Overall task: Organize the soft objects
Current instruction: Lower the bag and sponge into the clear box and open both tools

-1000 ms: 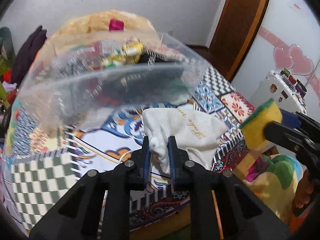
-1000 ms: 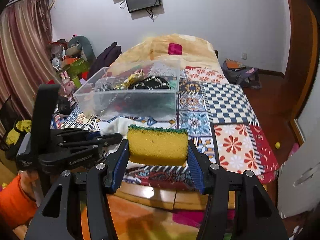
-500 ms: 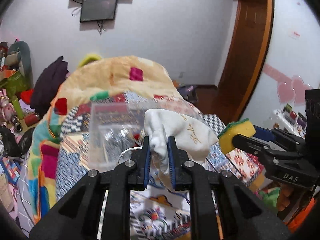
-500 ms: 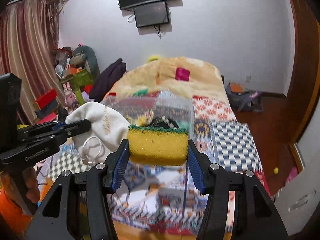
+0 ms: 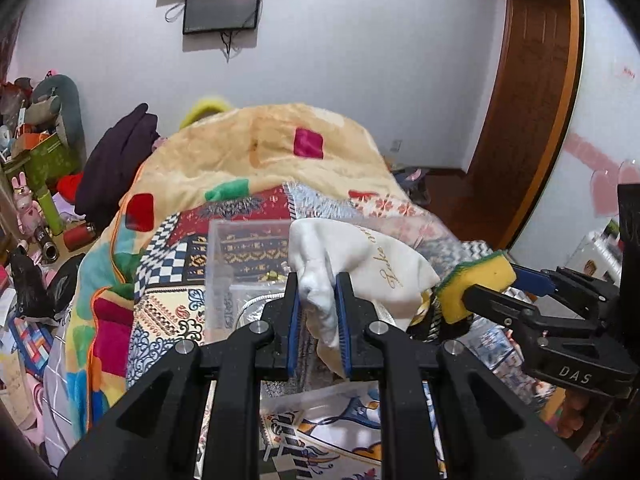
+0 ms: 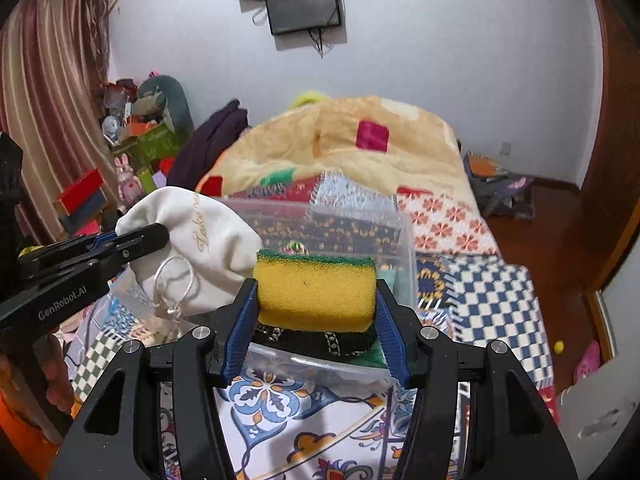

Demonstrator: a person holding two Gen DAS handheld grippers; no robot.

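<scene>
— White cloth pouch (image 5: 360, 264) pinched between the blue pads of the left gripper (image 5: 318, 320), jaws nearly closed on a bunched fold. Held up above the clear plastic bin (image 5: 224, 280). Gold script on the cloth, cut off by folds, not readable.

— Yellow sponge (image 6: 316, 290) with a green scrub layer clamped across its width by the right gripper (image 6: 316, 332), jaws set wide and pressing both ends. Also raised over the clear plastic bin (image 6: 360, 224), near its front wall.

— Bin contents hard to make out: something black with a pale patterned trim just under the sponge, the rest hidden behind pouch, sponge and glare on the plastic.

— White drawstring cord (image 6: 172, 288) looping down from the pouch, lower end lost against the bin edge. Pouch (image 6: 200, 240) and sponge just beside each other, touching or not impossible to tell.

— Bin resting on the patterned bedspread (image 6: 500, 300); far end of the bed buried under a peach blanket (image 5: 280, 152). Bottom of the bin cut off by the gripper bodies in both wrist views.

— Sponge (image 5: 472, 288) in the left wrist view partly hidden behind one black finger of the right gripper (image 5: 480, 284).
</scene>
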